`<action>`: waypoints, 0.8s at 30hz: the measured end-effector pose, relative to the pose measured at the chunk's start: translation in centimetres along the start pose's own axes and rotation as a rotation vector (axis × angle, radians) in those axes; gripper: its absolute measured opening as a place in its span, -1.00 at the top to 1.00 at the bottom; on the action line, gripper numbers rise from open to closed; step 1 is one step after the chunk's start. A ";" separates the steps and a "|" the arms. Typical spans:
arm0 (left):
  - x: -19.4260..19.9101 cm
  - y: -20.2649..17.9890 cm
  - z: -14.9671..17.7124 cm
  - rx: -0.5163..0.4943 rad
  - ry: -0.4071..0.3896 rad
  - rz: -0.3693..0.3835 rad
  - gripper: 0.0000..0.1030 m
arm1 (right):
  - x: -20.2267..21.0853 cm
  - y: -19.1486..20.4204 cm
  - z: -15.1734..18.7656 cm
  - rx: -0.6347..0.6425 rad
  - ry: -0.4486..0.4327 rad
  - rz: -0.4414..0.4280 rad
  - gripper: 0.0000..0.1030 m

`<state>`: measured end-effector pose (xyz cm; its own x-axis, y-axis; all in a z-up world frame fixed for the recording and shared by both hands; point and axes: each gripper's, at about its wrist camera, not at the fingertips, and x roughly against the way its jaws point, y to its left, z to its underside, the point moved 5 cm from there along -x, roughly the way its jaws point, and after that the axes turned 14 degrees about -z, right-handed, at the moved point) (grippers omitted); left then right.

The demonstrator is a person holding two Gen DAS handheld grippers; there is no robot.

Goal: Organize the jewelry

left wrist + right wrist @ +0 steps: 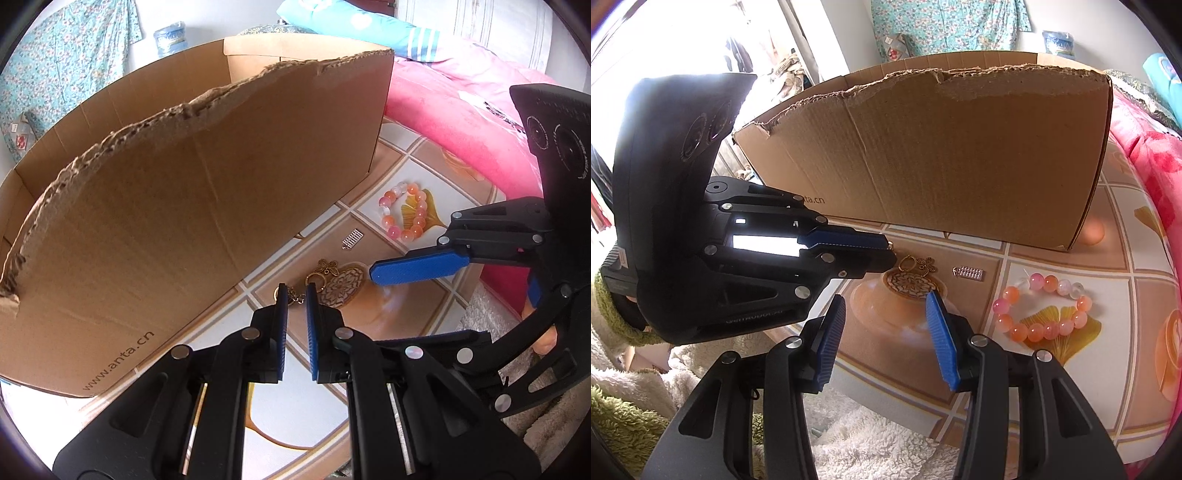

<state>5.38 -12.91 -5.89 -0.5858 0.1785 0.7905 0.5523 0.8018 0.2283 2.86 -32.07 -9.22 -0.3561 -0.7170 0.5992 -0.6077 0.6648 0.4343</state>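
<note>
so counting what's here, biggest first: one cardboard box [207, 192] with a ragged torn top edge, open at the top, sitting at the back of the tiled-pattern tablecloth [417, 173], "anta.cn" printed along its bottom. One pink quilt [461, 110] bunched up past the cloth's right edge

Then two grippers. The left gripper [296, 295] has its blue pads nearly together, just a thin gap, and a bit of gold chain sits in that gap at the tips. Can't tell if it's truly pinched or just lying behind. The right gripper [886, 306] has its pads clearly apart with nothing between them, hovering over the cloth's near edge

Jewelry, three pieces, all on the cloth in front of the box: one beaded bracelet [406, 216] of pink, orange and clear beads toward the right edge, one gold keychain [325, 275] with a butterfly charm and a round filigree disc near the middle, and one tiny silver charm [352, 238] like a little abacus between those two

View differences: the left wrist camera shows the chain at its own tips; in the right wrist view that gripper's body blocks it, only the butterfly and disc show. The right view adds a fluffy white and green blanket [871, 435] at the near edge and a bright window on the left
</note>
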 end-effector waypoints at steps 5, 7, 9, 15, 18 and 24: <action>0.0 -0.1 0.0 -0.029 -0.001 -0.012 0.83 | 0.1 0.0 0.1 -0.003 -0.003 -0.001 0.12; 0.0 -0.2 0.0 -0.037 -0.002 -0.019 0.83 | 0.2 0.0 0.2 -0.004 -0.004 -0.002 0.12; -0.1 -0.4 -0.1 -0.047 -0.004 -0.031 0.87 | 0.2 0.1 0.2 -0.005 -0.005 -0.004 0.12; -0.2 -0.4 -0.3 -0.049 -0.005 -0.045 0.96 | 0.5 0.1 0.4 -0.006 -0.009 -0.006 0.12; -0.2 -0.3 -0.3 -0.046 -0.004 -0.044 1.00 | 0.6 0.1 0.4 -0.009 -0.012 -0.010 0.12; 0.0 0.2 -0.2 0.003 0.000 -0.017 1.00 | 0.7 0.1 0.5 -0.012 -0.014 -0.014 0.12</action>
<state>5.63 -12.88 -5.75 -0.5951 0.1648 0.7866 0.5406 0.8064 0.2400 2.24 -32.61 -9.11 -0.3577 -0.7294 0.5831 -0.6047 0.6568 0.4505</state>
